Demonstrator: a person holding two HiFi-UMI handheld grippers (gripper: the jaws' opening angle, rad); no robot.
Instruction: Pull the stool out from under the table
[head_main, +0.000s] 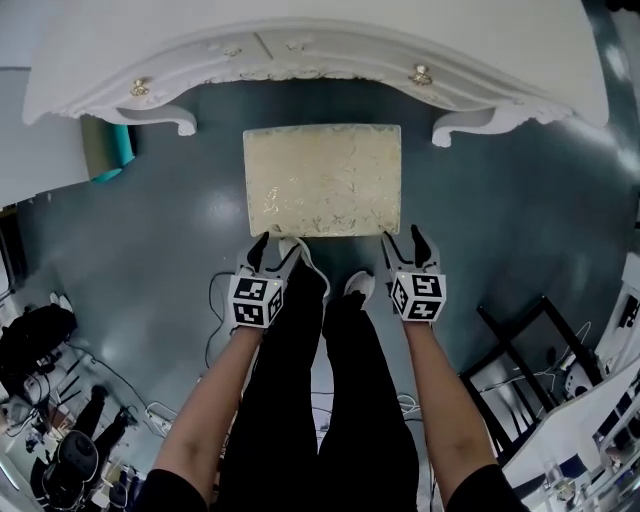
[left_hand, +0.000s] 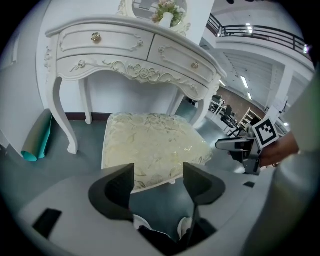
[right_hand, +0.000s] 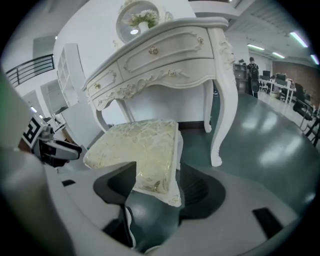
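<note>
The stool has a cream patterned cushion and stands just in front of the white dressing table. In the head view my left gripper sits at the stool's near edge by its left corner. My right gripper is at the near right corner. In the left gripper view the jaws stand open with nothing between them, and the stool lies just past their tips. In the right gripper view the gripper is open, with the corner of the stool reaching in between the two jaws.
A teal roll leans by the table's left leg. The table's right leg stands beside the stool. A black chair frame is at the right, cables and gear at the lower left. The person's shoes are behind the stool.
</note>
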